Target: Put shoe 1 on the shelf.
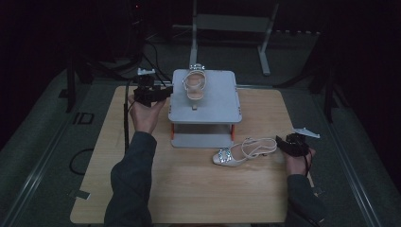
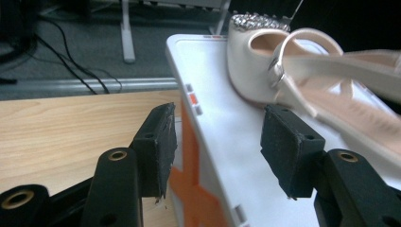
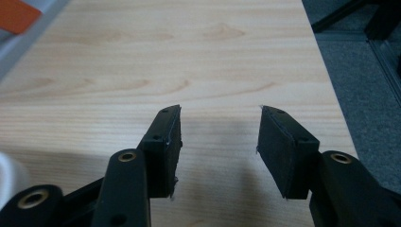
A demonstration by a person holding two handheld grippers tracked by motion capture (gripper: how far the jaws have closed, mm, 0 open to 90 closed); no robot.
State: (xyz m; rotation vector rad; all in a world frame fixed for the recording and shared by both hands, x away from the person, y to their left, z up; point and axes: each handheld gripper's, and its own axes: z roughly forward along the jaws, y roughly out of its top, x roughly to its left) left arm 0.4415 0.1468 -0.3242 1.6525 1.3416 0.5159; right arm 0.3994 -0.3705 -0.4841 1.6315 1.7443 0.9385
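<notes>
left gripper (image 2: 215, 151) fingers spread beside the grey two-tier plastic rack (image 1: 208, 106); right gripper (image 3: 217, 151) fingers spread, empty; approach the cream jewelled slingback shoe (image 1: 243, 152) on the pale wooden bench (image 1: 189, 189) low, pinching its heel strap.

Dim room, grey carpet (image 1: 42, 118)

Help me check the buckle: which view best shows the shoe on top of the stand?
The left gripper view: the shoe on the stand is close, strap and buckle clear. The high view shows it whole but small. The right gripper view faces the wooden table.
</notes>
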